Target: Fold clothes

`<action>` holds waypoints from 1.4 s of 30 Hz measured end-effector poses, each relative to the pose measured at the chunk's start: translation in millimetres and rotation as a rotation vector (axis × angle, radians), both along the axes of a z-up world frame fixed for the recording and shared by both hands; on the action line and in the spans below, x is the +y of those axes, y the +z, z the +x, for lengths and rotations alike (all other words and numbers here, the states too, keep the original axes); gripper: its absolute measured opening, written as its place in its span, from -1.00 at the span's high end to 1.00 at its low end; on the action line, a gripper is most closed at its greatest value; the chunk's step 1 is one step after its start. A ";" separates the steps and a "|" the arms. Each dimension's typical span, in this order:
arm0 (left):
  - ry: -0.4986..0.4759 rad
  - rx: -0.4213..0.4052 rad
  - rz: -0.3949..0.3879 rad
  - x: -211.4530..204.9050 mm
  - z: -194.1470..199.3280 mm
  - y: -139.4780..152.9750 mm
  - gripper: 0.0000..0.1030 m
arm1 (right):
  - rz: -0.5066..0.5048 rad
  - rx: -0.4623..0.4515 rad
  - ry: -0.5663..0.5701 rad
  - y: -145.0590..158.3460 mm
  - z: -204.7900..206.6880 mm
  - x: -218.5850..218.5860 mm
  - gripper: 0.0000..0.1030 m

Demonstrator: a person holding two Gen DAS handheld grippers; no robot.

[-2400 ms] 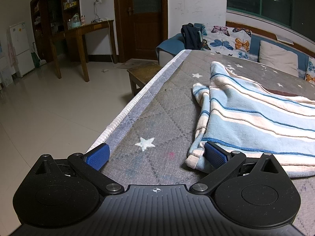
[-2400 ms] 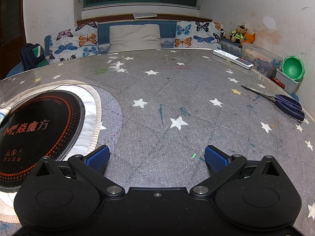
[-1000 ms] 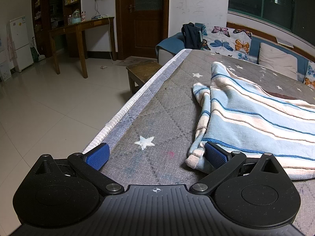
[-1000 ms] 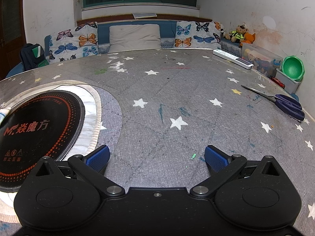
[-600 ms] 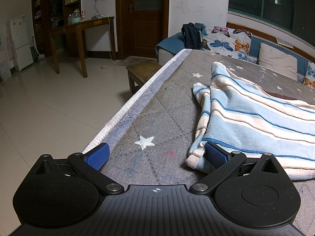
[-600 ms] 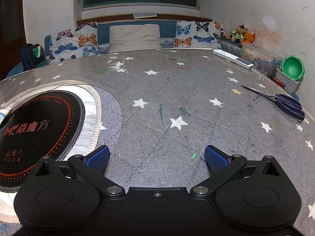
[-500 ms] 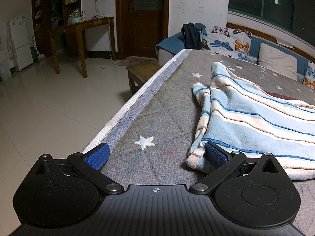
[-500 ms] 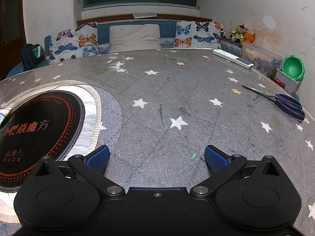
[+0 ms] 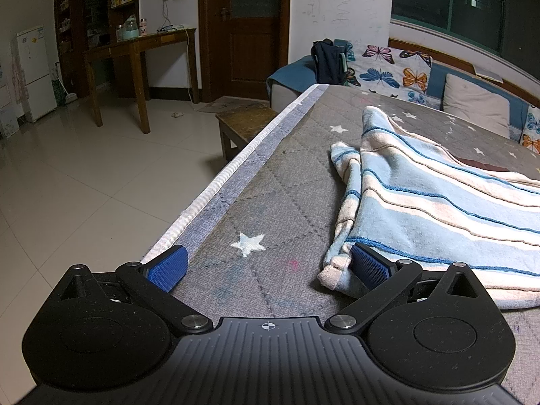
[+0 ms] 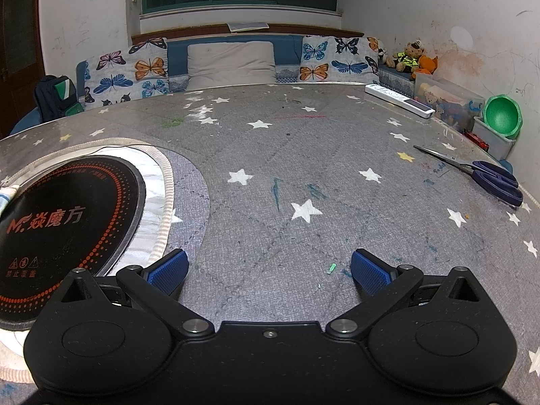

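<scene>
A striped garment (image 9: 432,199), light blue, pink and white, lies spread on the grey star-patterned table cover (image 9: 270,202) at the right of the left wrist view. My left gripper (image 9: 268,265) is open and rests low at the table's near left edge. Its right pad (image 9: 369,265) touches the garment's near corner. A small bit of the garment (image 10: 6,195) shows at the far left of the right wrist view. My right gripper (image 10: 268,268) is open and empty over bare table cover.
A round black induction plate (image 10: 64,222) sits in a white-rimmed cutout at the left. Blue scissors (image 10: 486,177) and a white power strip (image 10: 400,99) lie at the right. The table edge (image 9: 216,189) drops to tiled floor; a wooden bench (image 9: 246,121) stands beside it.
The left wrist view shifted slightly over the first second, then held still. The right gripper has not moved. Both grippers stay open.
</scene>
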State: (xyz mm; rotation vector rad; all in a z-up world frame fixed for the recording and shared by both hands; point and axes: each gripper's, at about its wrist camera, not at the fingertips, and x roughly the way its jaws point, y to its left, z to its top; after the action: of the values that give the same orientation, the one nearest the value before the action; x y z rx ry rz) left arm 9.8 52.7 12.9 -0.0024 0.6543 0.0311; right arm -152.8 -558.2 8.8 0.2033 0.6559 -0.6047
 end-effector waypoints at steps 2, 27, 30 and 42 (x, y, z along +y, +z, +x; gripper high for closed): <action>0.000 0.000 0.000 -0.1 0.0 0.1 -1.00 | 0.000 0.001 0.000 0.1 -0.2 -0.2 -1.00; 0.007 -0.016 0.058 -5.7 -0.5 2.8 -1.00 | 0.010 0.014 -0.024 1.5 2.6 2.0 -1.00; -0.002 -0.004 0.068 -6.9 2.9 8.3 -1.00 | 0.013 0.017 -0.031 2.0 3.4 2.5 -1.00; -0.049 -0.016 0.065 -9.0 -0.1 27.7 -1.00 | 0.037 0.018 -0.057 9.3 6.5 13.4 -1.00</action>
State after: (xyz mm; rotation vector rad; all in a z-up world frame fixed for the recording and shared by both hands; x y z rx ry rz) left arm 9.6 43.7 40.6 0.0754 0.6365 0.0051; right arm -146.3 -544.7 18.1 0.2524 0.6808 -0.6503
